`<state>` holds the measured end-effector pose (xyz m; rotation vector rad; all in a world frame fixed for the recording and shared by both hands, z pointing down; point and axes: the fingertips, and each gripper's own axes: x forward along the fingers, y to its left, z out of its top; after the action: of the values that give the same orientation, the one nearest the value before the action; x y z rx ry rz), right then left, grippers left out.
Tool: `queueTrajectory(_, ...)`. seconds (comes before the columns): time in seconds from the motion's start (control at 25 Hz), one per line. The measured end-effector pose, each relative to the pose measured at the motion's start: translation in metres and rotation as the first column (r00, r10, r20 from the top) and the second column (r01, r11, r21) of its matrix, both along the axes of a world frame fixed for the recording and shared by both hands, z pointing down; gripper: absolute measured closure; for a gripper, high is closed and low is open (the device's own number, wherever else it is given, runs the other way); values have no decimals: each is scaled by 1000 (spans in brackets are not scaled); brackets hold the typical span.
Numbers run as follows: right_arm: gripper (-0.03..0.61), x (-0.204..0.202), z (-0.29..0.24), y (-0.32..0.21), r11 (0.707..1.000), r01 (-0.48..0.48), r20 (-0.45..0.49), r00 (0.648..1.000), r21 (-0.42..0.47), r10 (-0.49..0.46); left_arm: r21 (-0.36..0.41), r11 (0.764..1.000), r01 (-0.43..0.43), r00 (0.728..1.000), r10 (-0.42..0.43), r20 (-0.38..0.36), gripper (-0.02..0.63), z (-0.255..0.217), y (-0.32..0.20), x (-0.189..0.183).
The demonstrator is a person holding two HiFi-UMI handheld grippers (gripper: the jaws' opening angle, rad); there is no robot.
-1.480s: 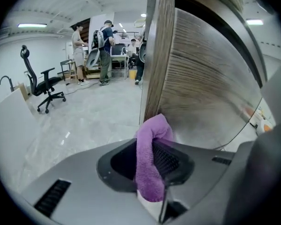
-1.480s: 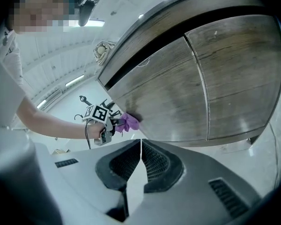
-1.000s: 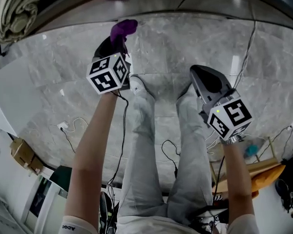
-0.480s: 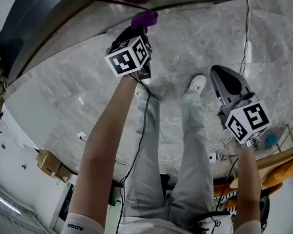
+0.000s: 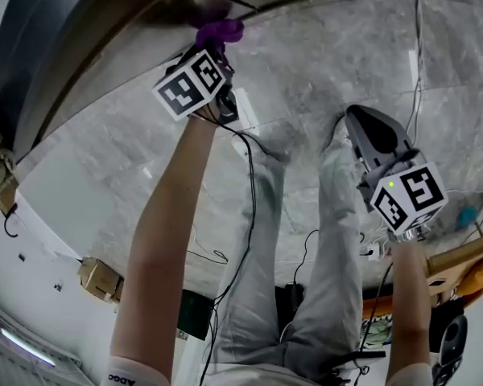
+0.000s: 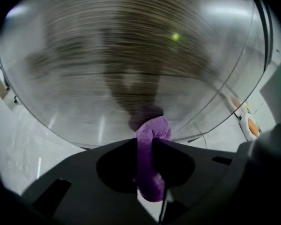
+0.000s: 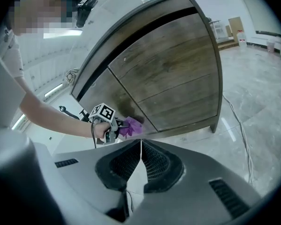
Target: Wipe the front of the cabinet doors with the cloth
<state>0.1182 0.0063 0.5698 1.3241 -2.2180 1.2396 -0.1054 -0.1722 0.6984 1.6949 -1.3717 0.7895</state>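
Fleecy pile, grained wood, polished stone

The purple cloth [image 6: 153, 130] is fleecy and matt; the cabinet doors [image 7: 168, 74] are brown grained wood with a faint sheen — the grey marbled floor [image 5: 330, 63] is glossy. The left tongs [image 6: 144, 144] and right tongs [image 7: 141, 146] look like matt dark plastic, the right's pads [image 7: 154, 162] finely ribbed.

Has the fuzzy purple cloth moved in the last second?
Yes. The purple cloth, clamped in the left gripper, has moved closer to the wooden cabinet door.
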Motion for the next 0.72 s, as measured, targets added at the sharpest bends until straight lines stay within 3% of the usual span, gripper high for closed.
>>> queueTrajectory(0.16, 551, -46, 7, -14, 1000, 4, 22, 1000, 17, -4, -26, 995, 101, 995, -101, 24, 523, 15, 6, -76)
queueTrajectory(0.32, 551, -94, 8, -27, 1000, 4, 44, 999, 25, -5, -34, 991, 131, 989, -128, 73, 523, 19, 9, -149)
queueTrajectory(0.52, 551, -141, 12, -30, 999, 50, 52, 997, 21, -51, -54, 986, 156, 983, -150, 105, 523, 23, 12, -209)
queueTrajectory(0.72, 551, -170, 8, -29, 995, 96, 67, 993, 23, -97, -26, 986, 167, 973, -161, 168, 523, 14, 17, -254)
